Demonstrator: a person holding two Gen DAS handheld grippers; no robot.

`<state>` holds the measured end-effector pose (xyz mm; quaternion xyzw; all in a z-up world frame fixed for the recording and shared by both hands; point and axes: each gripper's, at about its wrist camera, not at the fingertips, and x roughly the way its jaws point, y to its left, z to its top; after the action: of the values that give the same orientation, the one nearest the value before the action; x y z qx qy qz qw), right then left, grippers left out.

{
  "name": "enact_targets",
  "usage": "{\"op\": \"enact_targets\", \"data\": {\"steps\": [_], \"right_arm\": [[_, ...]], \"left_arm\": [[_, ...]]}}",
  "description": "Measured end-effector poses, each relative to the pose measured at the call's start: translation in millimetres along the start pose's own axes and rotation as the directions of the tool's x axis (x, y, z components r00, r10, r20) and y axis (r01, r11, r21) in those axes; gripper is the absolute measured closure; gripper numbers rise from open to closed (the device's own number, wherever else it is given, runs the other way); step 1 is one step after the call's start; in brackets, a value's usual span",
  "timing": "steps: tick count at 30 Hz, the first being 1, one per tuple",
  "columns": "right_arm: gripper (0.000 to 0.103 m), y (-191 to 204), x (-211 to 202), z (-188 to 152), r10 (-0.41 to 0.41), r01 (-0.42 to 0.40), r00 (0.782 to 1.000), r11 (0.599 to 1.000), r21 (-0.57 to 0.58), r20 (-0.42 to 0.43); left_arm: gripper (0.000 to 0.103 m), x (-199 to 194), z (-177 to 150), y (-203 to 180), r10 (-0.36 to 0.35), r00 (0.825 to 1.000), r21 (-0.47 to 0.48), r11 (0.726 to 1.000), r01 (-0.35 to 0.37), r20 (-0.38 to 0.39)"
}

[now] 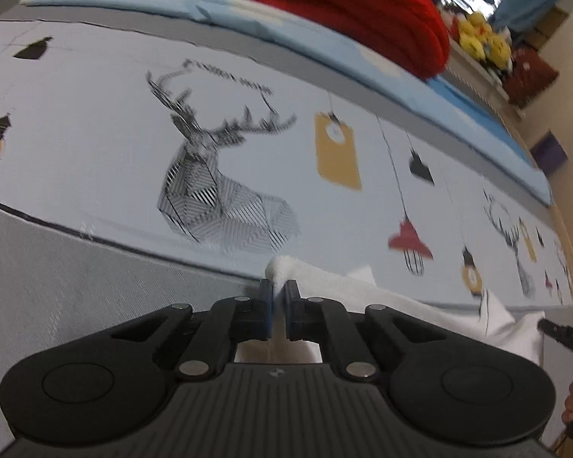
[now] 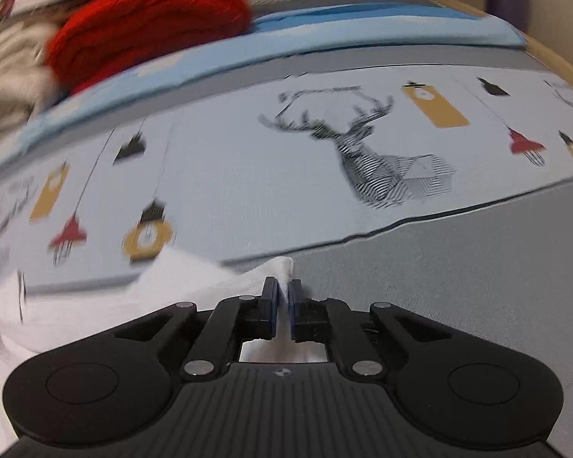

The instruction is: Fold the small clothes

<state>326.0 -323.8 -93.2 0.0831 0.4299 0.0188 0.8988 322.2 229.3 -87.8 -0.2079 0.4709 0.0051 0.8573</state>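
The left gripper (image 1: pixel 279 291) has its jaws squeezed almost together, and a little bunch of the white cloth (image 1: pixel 382 305) pokes up between them. The right gripper (image 2: pixel 284 289) is the same: jaws nearly closed, pinching another corner of that white cloth (image 2: pixel 164 286).

The cloth lies on the bed (image 1: pixel 95 267), on the gray part near the edge. In the left view it runs from the jaws out toward 3 o'clock. In the right view it runs toward 9 o'clock. So each gripper has one end, and the cloth hangs between them. The sheet with the deer picture (image 1: pixel 217 175) is past the cloth, toward 12 o'clock. A red knit thing (image 1: pixel 363 11) sits far back at about 1 o'clock.

I think this step is the start of a fold: both corners are caught and the edge needs to go over.

To do it well, I would:
- Keep both pinches tight so no corner slips out.
- Lift both ends the same amount, so the edge stays straight.
- Keep the cloth pulled gently flat between the two grippers, not saggy.
- Move both ends together toward 12 o'clock, then lay them down softly.
- Let go only when the edges line up.
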Motion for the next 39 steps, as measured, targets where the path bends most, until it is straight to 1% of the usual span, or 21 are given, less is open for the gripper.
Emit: {"op": "enact_targets", "data": {"steps": [4,7,10,11,12,13,14,15,17,18,20,22,25,27,29,31,33,34,35,36,39], "right_arm": [[0.1,-4,-2,8,-0.002,-0.003,0.998,0.997,0.077,0.065],[0.1,2,-5,13,-0.015,0.004,0.991,0.997,0.082,0.132],[0.099,10,-1,16,-0.038,0.028,0.989,0.997,0.074,0.143],[0.096,13,3,15,-0.051,0.044,0.992,0.997,0.068,0.118],[0.092,17,9,14,-0.059,0.055,0.996,0.997,0.056,0.071],[0.091,20,13,12,-0.051,0.05,0.998,0.998,0.035,0.029],[0.088,24,15,9,-0.05,0.05,0.999,0.999,0.006,0.002],[0.087,28,14,6,-0.07,0.07,0.998,0.997,-0.025,-0.008],[0.087,30,8,1,-0.094,0.093,0.995,0.994,-0.054,-0.014],[0.087,28,2,-1,-0.087,0.087,0.996,0.995,-0.044,-0.015],[0.087,25,-13,-7,-0.063,0.062,0.998,0.998,-0.016,-0.023],[0.087,24,-33,-16,-0.022,0.021,0.999,0.999,-0.028,-0.043],[0.079,28,-65,-34,0.029,-0.041,0.995,0.992,-0.122,-0.098],[0.071,29,-88,-48,0.044,-0.068,0.991,0.978,-0.196,-0.124],[0.067,27,-104,-62,0.045,-0.078,0.989,0.967,-0.241,-0.142],[0.066,19,-109,-79,0.042,-0.081,0.984,0.971,-0.223,-0.173],[0.066,5,-103,-93,0.051,-0.088,0.973,0.983,-0.159,-0.226],[0.066,-1,-96,-98,0.031,-0.072,0.962,0.987,-0.142,-0.272],[0.066,-4,-94,-101,0.006,-0.047,0.958,0.99,-0.135,-0.287],[0.066,-8,-94,-101,-0.005,-0.032,0.96,0.992,-0.126,-0.279],[0.066,-14,-92,-105,0.007,-0.036,0.953,0.995,-0.09,-0.304]], "left_arm": [[0.098,-3,8,-1,0.017,0.998,0.008,1.0,-0.018,0.063],[0.098,-5,11,-3,0.032,0.993,0.021,0.999,-0.034,0.117],[0.095,-2,13,-4,0.059,0.991,0.022,0.998,-0.062,0.12],[0.09,1,13,-4,0.081,0.992,0.022,0.996,-0.084,0.096],[0.071,4,11,-3,0.076,0.995,0.022,0.997,-0.077,0.061],[0.057,7,9,-2,0.057,0.998,0.018,0.998,-0.057,0.018],[0.057,7,6,-2,0.049,0.999,0.023,0.999,-0.048,-0.014],[0.057,5,3,-3,0.063,0.998,0.039,0.997,-0.062,-0.02],[0.057,-7,-2,-6,0.085,0.996,0.063,0.994,-0.085,0.003],[0.058,-14,-6,-5,0.073,0.997,0.054,0.996,-0.073,0.006],[0.059,-31,-16,1,0.024,0.999,0.023,0.999,-0.023,-0.025],[0.059,-49,-28,5,-0.003,0.997,0.014,1.0,0.004,-0.075],[0.059,-80,-50,7,0.006,0.99,0.029,1.0,-0.002,-0.138],[0.059,-95,-71,10,-0.019,0.985,0.035,0.999,0.026,-0.173],[0.059,-100,-94,10,-0.042,0.975,0.065,0.996,0.057,-0.219],[0.059,-96,-113,7,-0.017,0.969,0.129,0.99,0.051,-0.247],[0.063,-86,-127,8,0.016,0.956,0.176,0.984,0.037,-0.292],[0.065,-82,-131,7,0.037,0.951,0.206,0.978,0.028,-0.307],[0.065,-79,-135,5,0.06,0.948,0.246,0.969,0.019,-0.312],[0.066,-76,-138,5,0.073,0.946,0.271,0.962,0.017,-0.317],[0.081,-72,-143,7,0.094,0.939,0.295,0.955,0.009,-0.332]]}}
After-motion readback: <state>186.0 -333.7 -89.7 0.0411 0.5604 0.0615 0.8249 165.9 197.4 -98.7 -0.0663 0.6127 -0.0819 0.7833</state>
